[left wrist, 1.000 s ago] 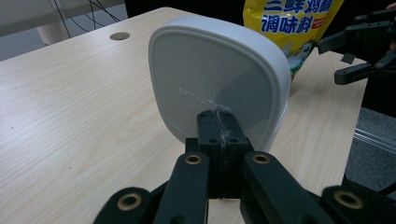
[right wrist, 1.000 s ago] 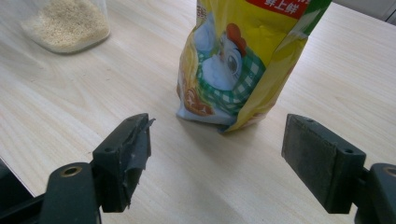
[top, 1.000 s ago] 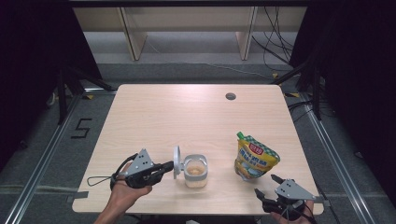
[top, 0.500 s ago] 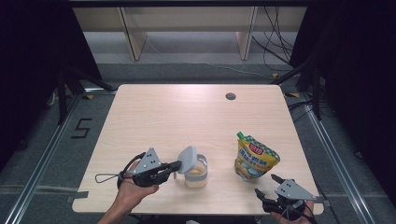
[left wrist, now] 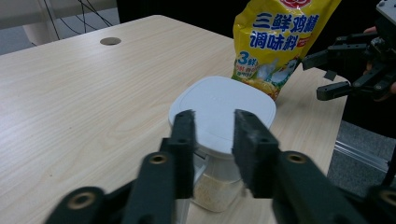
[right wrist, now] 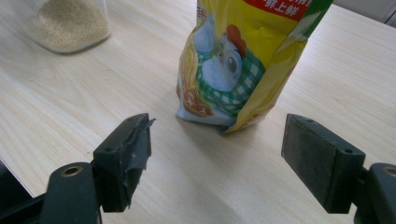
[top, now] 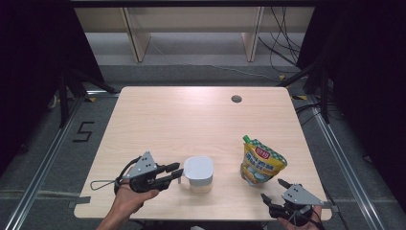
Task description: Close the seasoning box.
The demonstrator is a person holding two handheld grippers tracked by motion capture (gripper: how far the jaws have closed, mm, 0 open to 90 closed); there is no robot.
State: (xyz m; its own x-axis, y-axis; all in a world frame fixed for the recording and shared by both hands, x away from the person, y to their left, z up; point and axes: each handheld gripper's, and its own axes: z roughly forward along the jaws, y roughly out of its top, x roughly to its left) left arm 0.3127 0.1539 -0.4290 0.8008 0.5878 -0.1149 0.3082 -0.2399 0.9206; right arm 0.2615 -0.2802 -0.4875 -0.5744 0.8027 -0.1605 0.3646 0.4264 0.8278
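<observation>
Pale wood-grain worktop [top: 158, 120] showing a matt finish; jar [right wrist: 65, 23] of clear smooth plastic wearing a matt white lid [left wrist: 224, 107]; yellow pouch [top: 261, 160] gleaming as glossy printed film.

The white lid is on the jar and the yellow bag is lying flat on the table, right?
Not quite. The white lid is on the jar, but the yellow bag stands upright on the table, as the high view shows.
</observation>
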